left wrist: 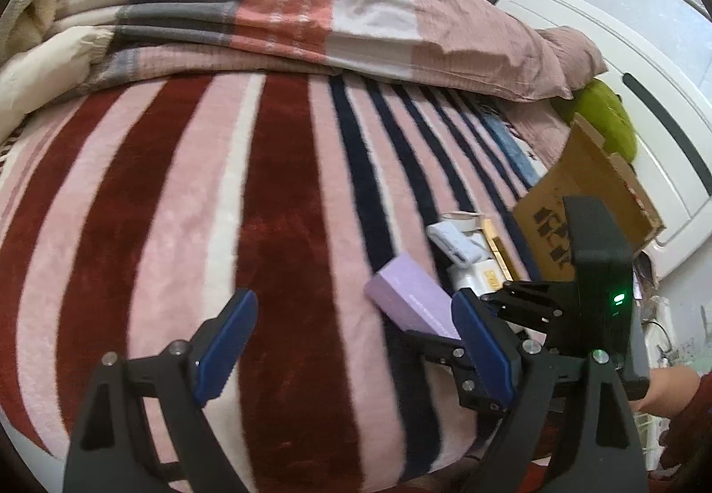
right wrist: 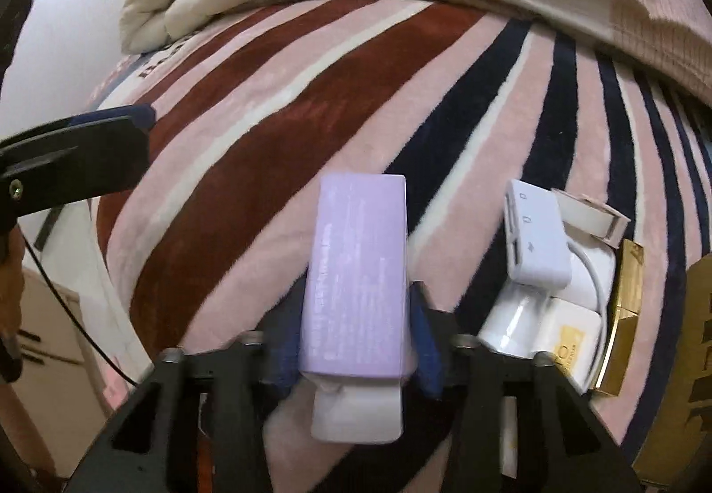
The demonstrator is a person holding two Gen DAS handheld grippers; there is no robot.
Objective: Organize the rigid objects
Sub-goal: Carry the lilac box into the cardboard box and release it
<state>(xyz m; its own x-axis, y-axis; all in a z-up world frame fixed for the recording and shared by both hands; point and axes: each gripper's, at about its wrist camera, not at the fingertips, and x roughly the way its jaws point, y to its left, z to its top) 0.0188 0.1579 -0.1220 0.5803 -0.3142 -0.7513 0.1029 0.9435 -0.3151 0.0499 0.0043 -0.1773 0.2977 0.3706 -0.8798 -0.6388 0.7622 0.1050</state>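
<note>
A: Lilac rectangular cardboard box point(right wrist: 358, 275) sits between the blue pads of the right tool point(right wrist: 356, 341), which look clamped on its two long sides near the close end. The far end of the box points out over the bed.

B: And the left tool point(left wrist: 351, 341)?

A: Wide apart, gripping nothing, hanging above the pink, maroon and navy striped fleece blanket point(left wrist: 178, 190) near the bed's front edge.

B: What lies around the box?

A: Under its near end, a white plastic block point(right wrist: 356, 415). Just to its right, a white card-reader adapter with a short cable point(right wrist: 536, 237) rests on a white glossy flat case with a gold sticker point(right wrist: 574, 333), a shiny gold slim box point(right wrist: 623, 315) against that. Further right, toward the bed's right edge, a brown corrugated carton point(left wrist: 583, 199). Folded plaid quilts point(left wrist: 249, 3) are piled along the far side.

B: What might go wrong?

A: The hold is near one end, so I'd guess the long box could pivot or slip if lifted quickly. Swinging right, it could knock the adapter off its case. Soft fleece may tip whatever is set down.

B: Any readable writing?

A: Faint white print on the lilac box, too blurred to read. Dark characters on the carton, partly hidden. The gold sticker's marks are illegible.
</note>
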